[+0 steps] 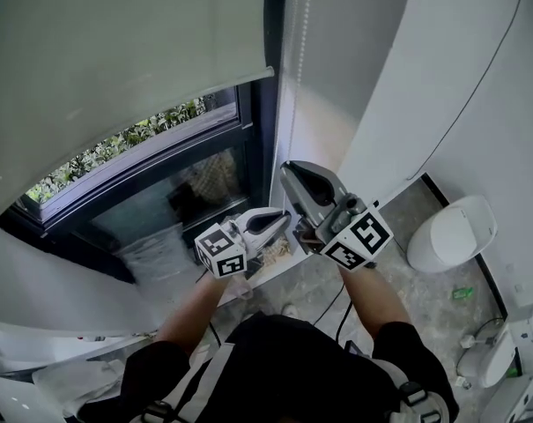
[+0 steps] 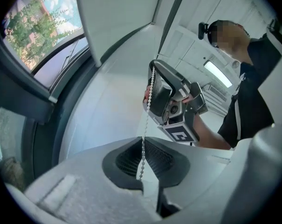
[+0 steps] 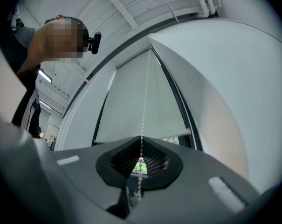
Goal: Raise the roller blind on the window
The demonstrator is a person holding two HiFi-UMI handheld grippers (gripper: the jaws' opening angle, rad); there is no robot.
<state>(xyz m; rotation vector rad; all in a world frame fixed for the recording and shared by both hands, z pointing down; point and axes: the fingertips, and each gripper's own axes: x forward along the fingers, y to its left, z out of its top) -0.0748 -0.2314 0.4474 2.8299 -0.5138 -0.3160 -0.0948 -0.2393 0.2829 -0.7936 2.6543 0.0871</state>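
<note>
The grey roller blind [image 1: 116, 69] covers the upper part of the window, and its bottom bar [image 1: 173, 95] hangs above a strip of bare glass. A white bead chain [image 2: 148, 99] runs down beside the window frame. My left gripper [image 1: 282, 220] is shut on the chain low down, with the beads pinched between its dark pads [image 2: 143, 167]. Just above it, my right gripper [image 1: 292, 173] is shut on the same chain [image 3: 144, 101], which rises from its jaws [image 3: 140, 164] towards the blind [image 3: 136, 97]. In the left gripper view the right gripper [image 2: 155, 71] sits directly above along the chain.
Dark window frame [image 1: 257, 122] with greenery outside [image 1: 116, 144]. White wall [image 1: 372, 77] close on the right. A white toilet [image 1: 451, 233] and other white fittings [image 1: 504, 351] stand on the grey floor to the right. The person's arms and dark shirt fill the bottom of the head view.
</note>
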